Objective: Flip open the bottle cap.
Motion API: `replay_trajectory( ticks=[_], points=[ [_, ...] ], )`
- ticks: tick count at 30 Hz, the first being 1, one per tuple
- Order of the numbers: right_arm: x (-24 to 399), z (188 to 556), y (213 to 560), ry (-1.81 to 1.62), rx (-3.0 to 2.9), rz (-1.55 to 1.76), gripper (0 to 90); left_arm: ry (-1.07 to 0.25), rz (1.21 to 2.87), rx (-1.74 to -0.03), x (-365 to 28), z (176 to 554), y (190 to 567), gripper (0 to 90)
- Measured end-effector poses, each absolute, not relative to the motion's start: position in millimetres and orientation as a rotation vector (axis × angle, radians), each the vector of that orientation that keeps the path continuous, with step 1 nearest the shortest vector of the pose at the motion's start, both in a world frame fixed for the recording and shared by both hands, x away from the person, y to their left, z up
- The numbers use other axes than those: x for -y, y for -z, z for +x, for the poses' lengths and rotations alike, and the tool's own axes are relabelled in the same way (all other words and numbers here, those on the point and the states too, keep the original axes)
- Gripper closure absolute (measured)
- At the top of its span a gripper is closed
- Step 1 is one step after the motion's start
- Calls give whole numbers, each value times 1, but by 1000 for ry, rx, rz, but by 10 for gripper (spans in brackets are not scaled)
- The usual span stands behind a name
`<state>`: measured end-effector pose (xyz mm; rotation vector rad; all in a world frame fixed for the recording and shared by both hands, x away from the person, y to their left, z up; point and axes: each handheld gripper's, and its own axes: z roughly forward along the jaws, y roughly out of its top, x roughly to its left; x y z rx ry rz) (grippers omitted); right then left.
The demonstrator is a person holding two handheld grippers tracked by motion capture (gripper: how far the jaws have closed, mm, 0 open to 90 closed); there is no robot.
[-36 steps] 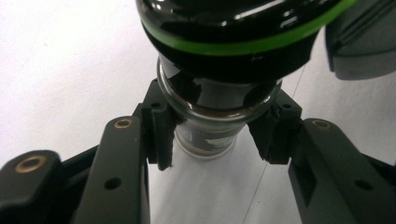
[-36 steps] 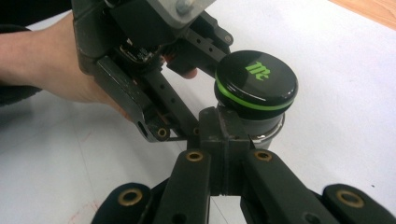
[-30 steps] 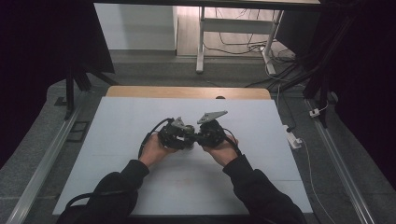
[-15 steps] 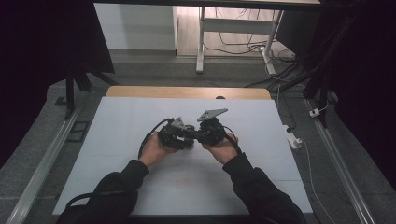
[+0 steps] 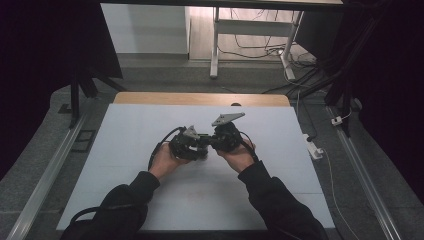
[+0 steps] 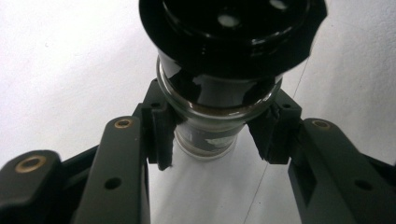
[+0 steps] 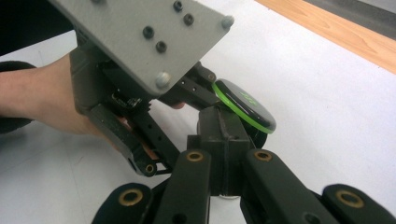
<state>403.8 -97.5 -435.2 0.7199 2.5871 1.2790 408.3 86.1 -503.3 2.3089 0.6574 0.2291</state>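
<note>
gripping a glass jar, both claws closed.

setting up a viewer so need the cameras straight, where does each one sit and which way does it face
High view: above the person's side, facing forward and down on the white table; both forearms, left gripper, right gripper.
Left gripper view: rides that gripper, looks along its fingers at the clamped glass jar.
Right gripper view: rides that gripper, looks past its fingers at the green-rimmed lid and the other hand.
Shared: high and right gripper views both show the left gripper.
</note>
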Motion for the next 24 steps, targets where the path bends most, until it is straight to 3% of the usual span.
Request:
replay_trajectory(
  ticks=[24],
  points=[
    [103, 434, 437, -1298, -2522, 813, 897, -233, 2310, -649, -86, 408, 504, 542]
  ],
)
